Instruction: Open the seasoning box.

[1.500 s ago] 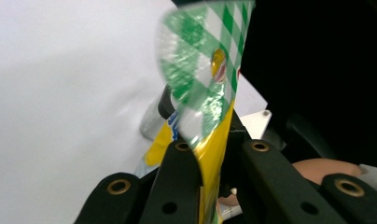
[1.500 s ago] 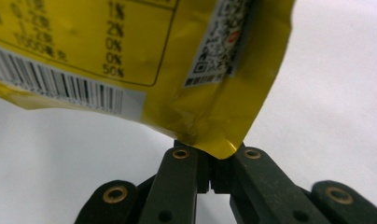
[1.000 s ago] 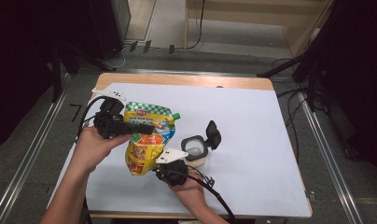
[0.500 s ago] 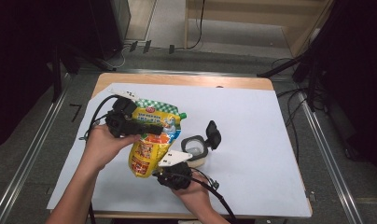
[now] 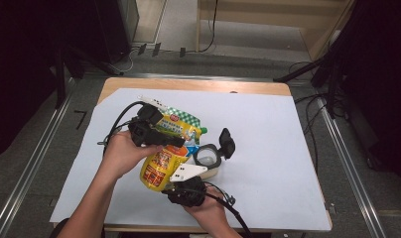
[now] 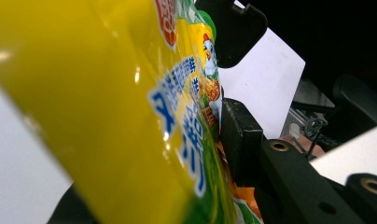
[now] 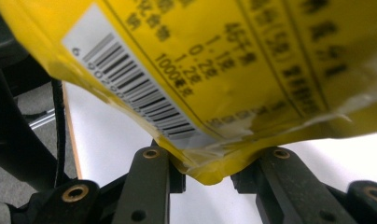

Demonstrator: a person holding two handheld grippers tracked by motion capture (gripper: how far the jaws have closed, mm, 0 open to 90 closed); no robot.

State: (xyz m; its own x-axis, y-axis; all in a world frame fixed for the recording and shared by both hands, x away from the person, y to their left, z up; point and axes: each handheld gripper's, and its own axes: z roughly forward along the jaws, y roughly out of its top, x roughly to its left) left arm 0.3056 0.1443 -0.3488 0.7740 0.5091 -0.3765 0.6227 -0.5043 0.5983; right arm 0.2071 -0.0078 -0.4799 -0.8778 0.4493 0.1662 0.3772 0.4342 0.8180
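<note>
Nearest to me is my right gripper (image 5: 171, 181). Its jaws have just been opening a little, but in the right gripper view the bottom corner of the yellow pouch (image 5: 161, 161) sits between them and both jaws touch it. So I take it that they pinch that corner.

The pouch is up off the white sheet (image 5: 278, 163). Its long side runs from that near corner up and away from me, and it leans a bit to the right.

Farther off and to the left is my left gripper (image 5: 173, 140), up by the top part of the pouch. Its jaws have just been opening too. In the left gripper view one jaw lies against the pouch and the pouch hides the other, so I cannot tell if they squeeze it.

The green cap (image 5: 204, 130) is at the far right corner of the pouch. The small jar (image 5: 208, 159) stands just to the right of the pouch, with its black lid (image 5: 227, 143) flipped open. I think the next move is about the cap end and the jar, and my right hand is the nearer one to the jar.
</note>
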